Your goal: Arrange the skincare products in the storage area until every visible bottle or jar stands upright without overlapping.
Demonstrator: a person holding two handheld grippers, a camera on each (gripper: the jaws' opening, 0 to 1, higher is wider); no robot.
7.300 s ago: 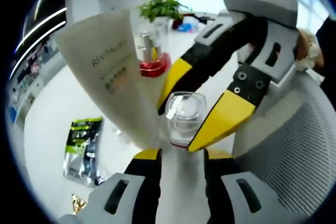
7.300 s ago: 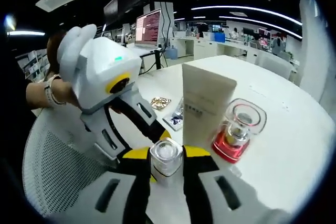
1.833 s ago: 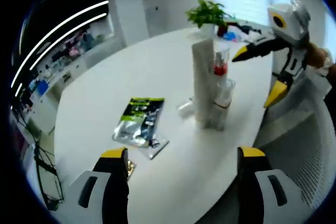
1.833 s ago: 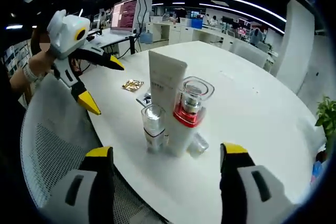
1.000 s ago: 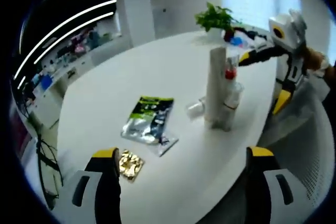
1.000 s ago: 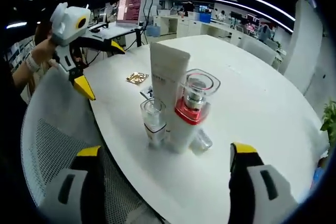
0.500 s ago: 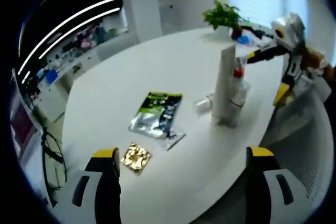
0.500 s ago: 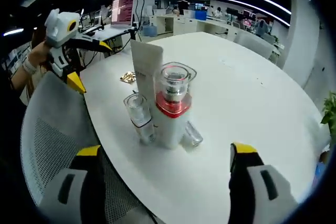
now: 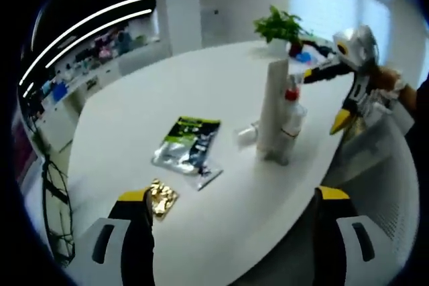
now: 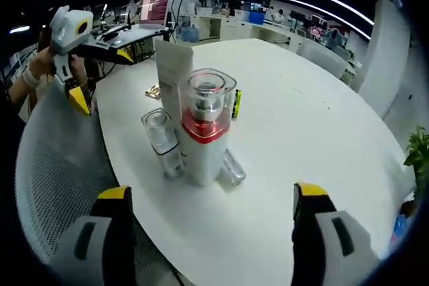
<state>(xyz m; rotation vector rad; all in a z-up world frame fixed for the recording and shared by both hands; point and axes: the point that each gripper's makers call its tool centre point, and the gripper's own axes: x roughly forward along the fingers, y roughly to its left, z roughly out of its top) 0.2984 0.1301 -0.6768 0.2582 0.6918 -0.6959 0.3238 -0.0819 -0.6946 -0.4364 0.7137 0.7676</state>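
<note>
**Cluster mostly upright, one small bottle lying down – both grippers empty**

The left gripper [image 9: 231,216] and the right gripper [image 10: 213,222] are both hanging back from the white counter [image 10: 315,132], jaws spread wide, nothing between them. Each is looking at the product group from opposite sides.

Where the things are:
- The tall white tube [image 10: 173,72] is standing upright near the counter edge.
- The red-collared pump bottle [image 10: 204,128] is standing upright right against the tube; I can't tell whether they're touching.
- The small clear-capped bottle [image 10: 161,140] is standing upright just beside the pump bottle, on the counter-edge side.
- The small clear bottle [image 10: 232,167] appears to be lying on its side at the pump bottle's base. It looks like the one item remaining.
- The foil sachet [image 9: 186,151] and the gold wrapper [image 9: 160,198] are lying flat, well apart from the cluster. I'm leaving those alone.

Doing the step well, as I judge it:
- Approach the lying bottle low and from the open counter side, away from the standing three.
- Grip across its body, rotate it to vertical, and set it down in the clear with a visible gap.
- The tall tube is likely the tippy one, so keep the jaws off it.

Pose: in the left gripper view, the right gripper [image 9: 335,98] is sitting beyond the cluster, held in a hand [image 9: 389,80] at the counter's far edge. In the right gripper view, the left gripper [image 10: 90,75] is sitting beyond the counter edge, pointing toward the products.
</note>
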